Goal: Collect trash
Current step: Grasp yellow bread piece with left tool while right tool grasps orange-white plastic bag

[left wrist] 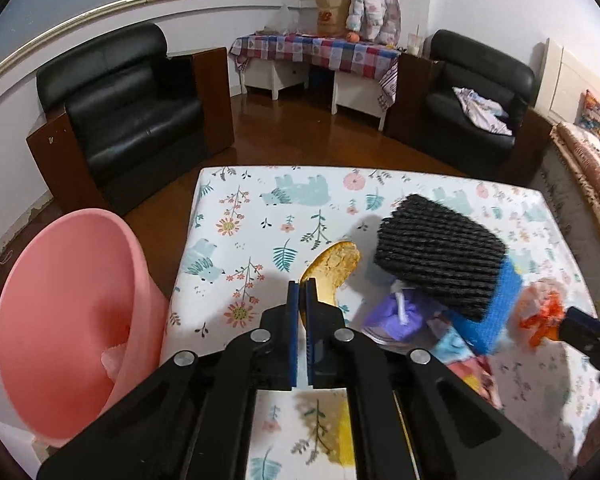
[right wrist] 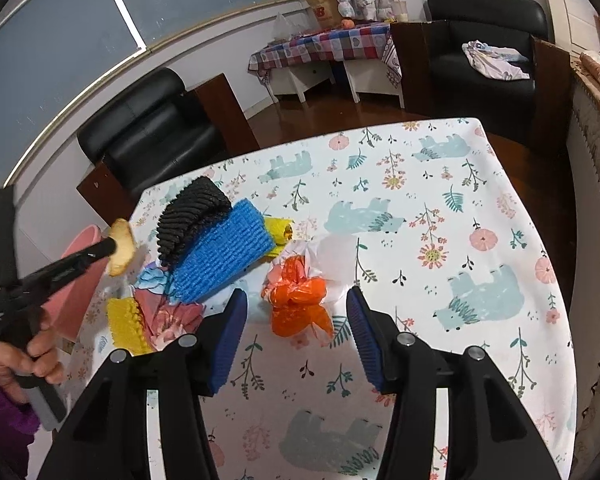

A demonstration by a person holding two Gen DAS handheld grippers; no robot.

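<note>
pink bin (left wrist: 72,320) sits left of the counter (left wrist: 260,216); left gripper (left wrist: 302,300), clamped on bread (left wrist: 334,268), should clear its rim before letting go; right gripper (right wrist: 298,320) gapes around an orange bag (right wrist: 300,300).

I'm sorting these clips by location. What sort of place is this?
Probably a home living room: black leather armchairs by the wall, a side table with a checked cloth, and a table with a floral bear-print cover strewn with trash.
</note>
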